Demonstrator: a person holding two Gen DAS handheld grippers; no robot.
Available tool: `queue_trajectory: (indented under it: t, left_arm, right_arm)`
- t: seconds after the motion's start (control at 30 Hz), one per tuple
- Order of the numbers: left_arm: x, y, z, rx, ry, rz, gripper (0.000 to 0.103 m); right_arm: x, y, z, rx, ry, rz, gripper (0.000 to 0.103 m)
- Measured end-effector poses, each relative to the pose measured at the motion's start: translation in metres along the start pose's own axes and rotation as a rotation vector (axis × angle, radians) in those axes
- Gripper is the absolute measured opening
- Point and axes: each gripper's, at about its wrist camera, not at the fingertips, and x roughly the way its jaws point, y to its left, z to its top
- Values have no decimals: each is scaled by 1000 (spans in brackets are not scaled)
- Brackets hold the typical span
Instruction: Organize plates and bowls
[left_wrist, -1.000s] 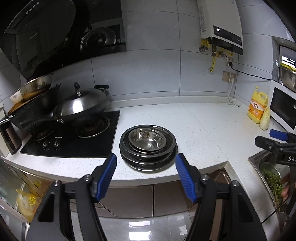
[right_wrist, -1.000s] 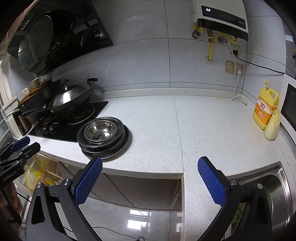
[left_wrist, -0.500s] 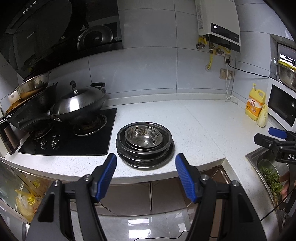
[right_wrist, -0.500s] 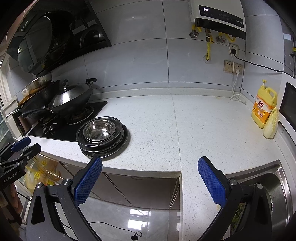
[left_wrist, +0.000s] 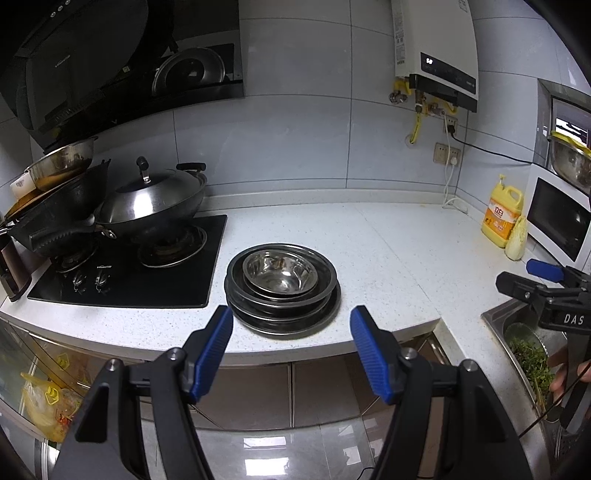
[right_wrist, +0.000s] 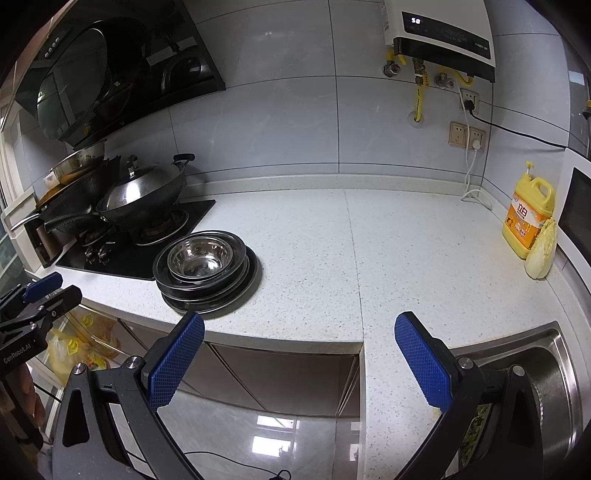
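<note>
Both grippers, left (left_wrist: 291, 323) & right (right_wrist: 299, 328), hang w/ fingers spread wide, empty, off the worktop (left_wrist: 388, 251) edge near stacked steel plates (left_wrist: 282, 306) w/ bowl (left_wrist: 280, 271) on top.

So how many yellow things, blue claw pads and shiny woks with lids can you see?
Yellow detergent bottle: 1
Yellow gas hose: 1
Blue claw pads: 4
Lidded wok: 1
Total: 7
</note>
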Motion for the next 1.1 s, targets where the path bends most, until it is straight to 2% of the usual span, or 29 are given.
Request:
queue_trajectory:
  t: [0.27,0.47,1.1]
  left_arm:
    - [1,6,0,-17,12,-3,64]
    - [2,7,0,-15,15,35,64]
    - [2,10,-2,-19,20,24,64]
  right_arm:
    - [2,4,2,-9,2,3,102]
    - [3,8,3,-16,0,2,102]
    - [4,18,4,-27,2,-1,102]
